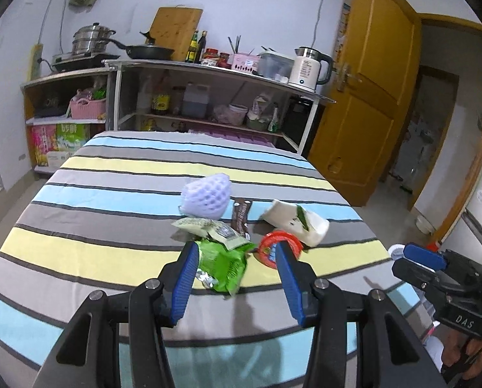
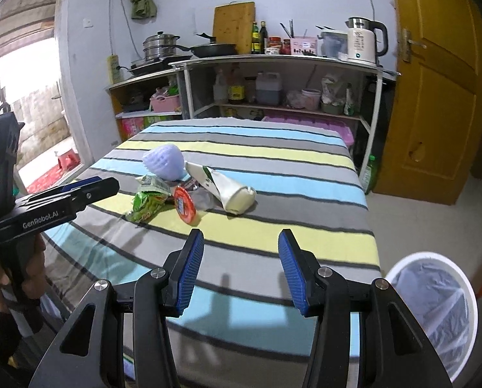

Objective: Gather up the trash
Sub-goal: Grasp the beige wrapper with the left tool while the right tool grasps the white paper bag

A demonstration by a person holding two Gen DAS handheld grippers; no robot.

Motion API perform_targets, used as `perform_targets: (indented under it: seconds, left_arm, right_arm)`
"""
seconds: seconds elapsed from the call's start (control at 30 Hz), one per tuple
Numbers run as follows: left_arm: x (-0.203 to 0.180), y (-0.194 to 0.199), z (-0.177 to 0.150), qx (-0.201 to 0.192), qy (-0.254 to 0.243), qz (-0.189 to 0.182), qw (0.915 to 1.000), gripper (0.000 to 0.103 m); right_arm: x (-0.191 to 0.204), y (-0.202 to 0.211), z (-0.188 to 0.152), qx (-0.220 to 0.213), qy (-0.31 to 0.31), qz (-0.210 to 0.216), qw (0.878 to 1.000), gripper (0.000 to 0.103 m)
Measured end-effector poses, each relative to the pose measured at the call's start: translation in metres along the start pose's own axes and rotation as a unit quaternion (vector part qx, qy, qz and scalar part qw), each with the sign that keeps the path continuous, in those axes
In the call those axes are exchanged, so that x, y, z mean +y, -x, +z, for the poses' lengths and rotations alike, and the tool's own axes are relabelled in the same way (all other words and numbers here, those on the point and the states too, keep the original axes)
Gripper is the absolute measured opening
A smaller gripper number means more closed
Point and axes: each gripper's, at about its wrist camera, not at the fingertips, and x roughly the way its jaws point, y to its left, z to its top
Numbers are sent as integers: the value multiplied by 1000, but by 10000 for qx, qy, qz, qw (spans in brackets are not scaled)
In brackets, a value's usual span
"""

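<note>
Left wrist view: trash is being approached, none of it gripped yet.

The left gripper (image 1: 237, 255) is held with jaws spread wide, the crumpled green foil snack wrapper (image 1: 223, 263) lying between them on the striped-cloth counter (image 1: 79, 252), the round red lid (image 1: 273, 245) beside the right jaw. The right gripper (image 2: 241, 258) is likewise spread and empty, the white lined bin (image 2: 434, 307) at its right. A descent and closure on the wrapper seem required next.
</note>
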Motion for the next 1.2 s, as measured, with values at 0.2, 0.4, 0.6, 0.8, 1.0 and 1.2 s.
perform_targets:
  seconds: [0.2, 0.4, 0.6, 0.8, 1.0, 1.2]
  left_arm:
    - [15, -25, 9, 210, 250, 60, 9994, 49]
    - [25, -53, 12, 453, 483, 113, 9977, 49]
    - [32, -70, 16, 594, 663, 123, 9960, 49]
    - [36, -82, 20, 676, 783, 198, 9944, 55]
    - [36, -93, 23, 738, 757, 303, 9939, 55]
    - [37, -100, 26, 739, 761, 251, 9940, 55]
  right_arm:
    - [6, -17, 13, -6, 224, 59, 9997, 49]
    - [11, -35, 22, -14, 496, 77, 9987, 49]
    - [9, -56, 33, 4, 655, 120, 9978, 49]
    - [12, -76, 44, 32, 956, 177, 9953, 49]
    - [16, -101, 47, 233, 1265, 256, 9914, 49]
    - [15, -118, 46, 491, 1346, 371, 9890, 49]
